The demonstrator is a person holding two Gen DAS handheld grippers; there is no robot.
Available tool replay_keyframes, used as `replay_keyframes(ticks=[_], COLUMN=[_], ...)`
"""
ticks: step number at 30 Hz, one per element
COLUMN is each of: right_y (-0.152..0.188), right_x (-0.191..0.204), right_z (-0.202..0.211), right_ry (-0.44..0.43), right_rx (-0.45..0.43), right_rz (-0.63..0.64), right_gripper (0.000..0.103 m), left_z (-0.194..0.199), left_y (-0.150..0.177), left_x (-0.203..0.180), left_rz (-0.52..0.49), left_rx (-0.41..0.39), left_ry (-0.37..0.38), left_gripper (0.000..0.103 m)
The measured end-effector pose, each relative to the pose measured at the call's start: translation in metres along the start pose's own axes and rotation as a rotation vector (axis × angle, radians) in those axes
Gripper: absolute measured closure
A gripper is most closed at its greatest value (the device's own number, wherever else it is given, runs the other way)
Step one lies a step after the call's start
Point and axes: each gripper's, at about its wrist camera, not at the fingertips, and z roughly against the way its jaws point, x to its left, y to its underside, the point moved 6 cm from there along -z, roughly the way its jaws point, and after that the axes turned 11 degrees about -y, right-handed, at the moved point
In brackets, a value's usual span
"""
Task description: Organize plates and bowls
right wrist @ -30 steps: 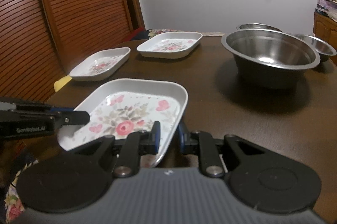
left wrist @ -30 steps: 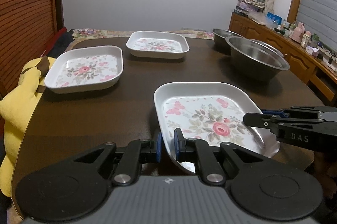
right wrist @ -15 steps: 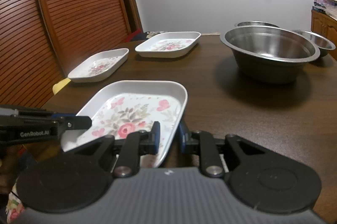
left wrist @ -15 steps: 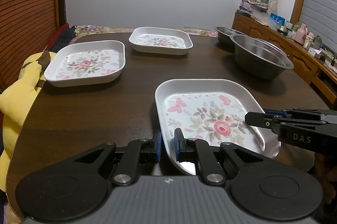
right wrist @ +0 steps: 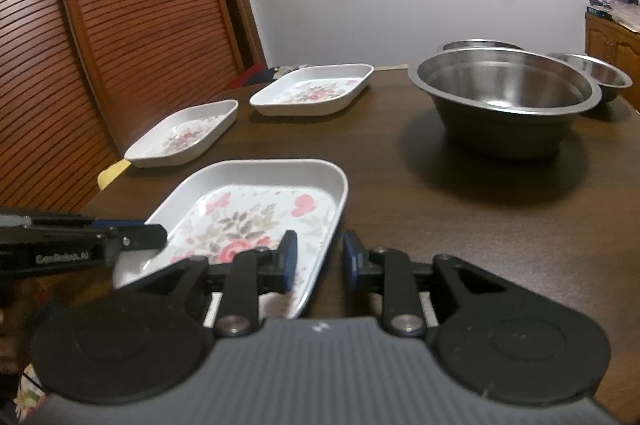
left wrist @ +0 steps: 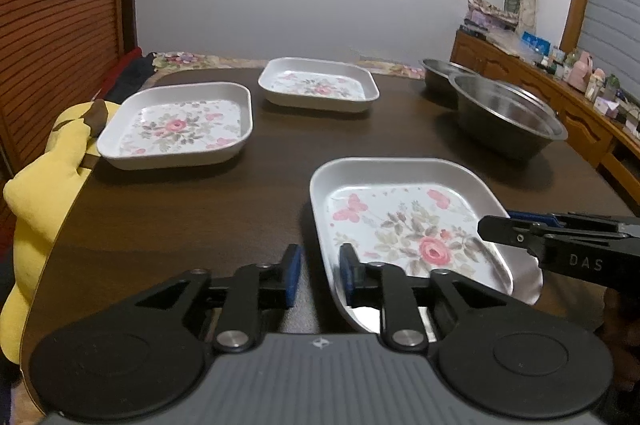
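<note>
A white floral plate [left wrist: 400, 217] [right wrist: 256, 209] lies at the near edge of the dark wooden table [left wrist: 200, 209]. My left gripper [left wrist: 320, 275] straddles its left rim. The jaws are opening, and the blue pads stand just off the rim on either side. My right gripper [right wrist: 320, 261] straddles the right rim the same way, also opening with the rim loose between its pads. Each gripper shows side-on in the other's view. Two more floral plates [left wrist: 176, 125] [left wrist: 316, 85] sit farther back on the left. A large steel bowl [right wrist: 504, 93] stands at the right.
Two smaller steel bowls [right wrist: 608, 73] [right wrist: 476, 45] sit behind the large one. A yellow cushion [left wrist: 36, 193] leans on the table's left edge. A slatted wooden door [right wrist: 120, 25] stands to the left and a cluttered sideboard [left wrist: 580, 113] to the right.
Both grippers were shut on the near plate's rims; their jaws have now parted and let go of it. Neither hand has shifted.
</note>
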Motion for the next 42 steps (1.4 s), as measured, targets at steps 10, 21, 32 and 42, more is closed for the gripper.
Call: replay_keyframes(ticks=[10,21,32,42], right_y=[-0.015,-0.032,-0.072,-0.097], right_x=[-0.003,0.012,0.043,0.079], right_z=[0.017,0.026,0.002,-0.055], right_ry=[0.007,-0.009,-0.103,-0.186], right_rx=[-0.058,-0.08,-0.05,0.025], right_rz=[0.0,0.06,0.146,0.21], right_gripper=[0.063,0.058,0.054,0.054], left_z=[0.017,0.028,0.009,-0.022], left_y=[-0.017,-0.032,-0.063,-0.095], left_x=[0.01,0.018,0.056,0.106], left_rz=[0.02,-0.02,-0.012,0.002], left_rx=[-0.056,-0.093,-0.108,-0.104], left_ry=[-0.006,-0.035,-0.088,-0.141], left_gripper=[0.061,0.051,0.046,0.045])
